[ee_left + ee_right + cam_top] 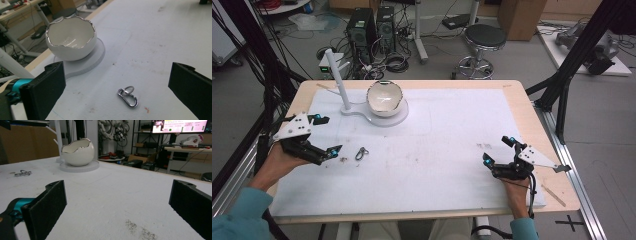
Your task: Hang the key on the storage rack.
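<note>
A small metal clasp with a ring point(361, 153) point(128, 97) point(22, 173) lies flat on the white mat. My left gripper point(327, 135) point(117, 87) is open at the table's left side, its jaws wide apart with the clasp just ahead of them, a short way to the right in the high view. A white eggshell-shaped bowl with a silver rim point(384, 98) point(71, 38) point(78, 152) sits on a round white base point(384, 119) at the back. My right gripper point(498, 150) point(117, 207) is open near the front right, empty.
A white post point(338, 77) rises from the base left of the bowl. The white mat point(437, 150) covers most of the wooden table. Dark smudges mark the mat near the right gripper. Computers, cables and a stool stand on the floor beyond the far edge.
</note>
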Motion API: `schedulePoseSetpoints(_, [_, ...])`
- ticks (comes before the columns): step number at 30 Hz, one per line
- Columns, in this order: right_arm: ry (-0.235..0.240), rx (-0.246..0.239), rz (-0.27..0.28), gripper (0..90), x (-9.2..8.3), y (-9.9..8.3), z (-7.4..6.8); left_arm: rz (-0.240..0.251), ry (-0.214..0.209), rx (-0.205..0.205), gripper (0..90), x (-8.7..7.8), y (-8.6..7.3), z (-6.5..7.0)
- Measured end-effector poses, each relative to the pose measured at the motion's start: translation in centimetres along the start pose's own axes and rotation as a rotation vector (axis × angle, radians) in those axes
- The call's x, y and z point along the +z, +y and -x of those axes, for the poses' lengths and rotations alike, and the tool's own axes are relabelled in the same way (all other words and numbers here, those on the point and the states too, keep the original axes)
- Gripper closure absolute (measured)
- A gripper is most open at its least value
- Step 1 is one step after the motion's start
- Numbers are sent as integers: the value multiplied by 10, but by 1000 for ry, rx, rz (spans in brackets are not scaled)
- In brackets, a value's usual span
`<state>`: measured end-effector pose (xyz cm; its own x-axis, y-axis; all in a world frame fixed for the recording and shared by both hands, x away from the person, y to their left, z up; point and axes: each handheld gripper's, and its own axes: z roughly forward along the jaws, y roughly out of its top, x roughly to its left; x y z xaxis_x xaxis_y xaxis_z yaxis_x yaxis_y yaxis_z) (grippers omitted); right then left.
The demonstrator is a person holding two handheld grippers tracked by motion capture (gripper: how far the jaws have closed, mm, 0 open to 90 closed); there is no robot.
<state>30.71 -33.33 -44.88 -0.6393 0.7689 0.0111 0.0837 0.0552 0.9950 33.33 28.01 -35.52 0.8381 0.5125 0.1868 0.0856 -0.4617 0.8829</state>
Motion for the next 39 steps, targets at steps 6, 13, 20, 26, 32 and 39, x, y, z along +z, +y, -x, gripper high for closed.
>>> schedulePoseSetpoints(6, [0,-3,5,6,0,0,1,-102,-55,55,17,18,11,-3])
schedulePoseSetpoints(13, [-2,-3,4,6,0,0,1,-229,-120,113,17,48,22,-7])
schedulePoseSetpoints(20, [-2,-6,7,6,0,0,1,-310,-166,158,17,70,22,-3])
schedulePoseSetpoints(26, [-2,-7,11,6,0,0,1,-389,-197,185,17,87,13,1])
schedulePoseSetpoints(32, [-2,0,7,6,0,0,1,-436,-226,190,24,96,7,2])
schedulePoseSetpoints(39, [-1,8,10,6,0,0,1,-497,-224,186,25,104,1,2])
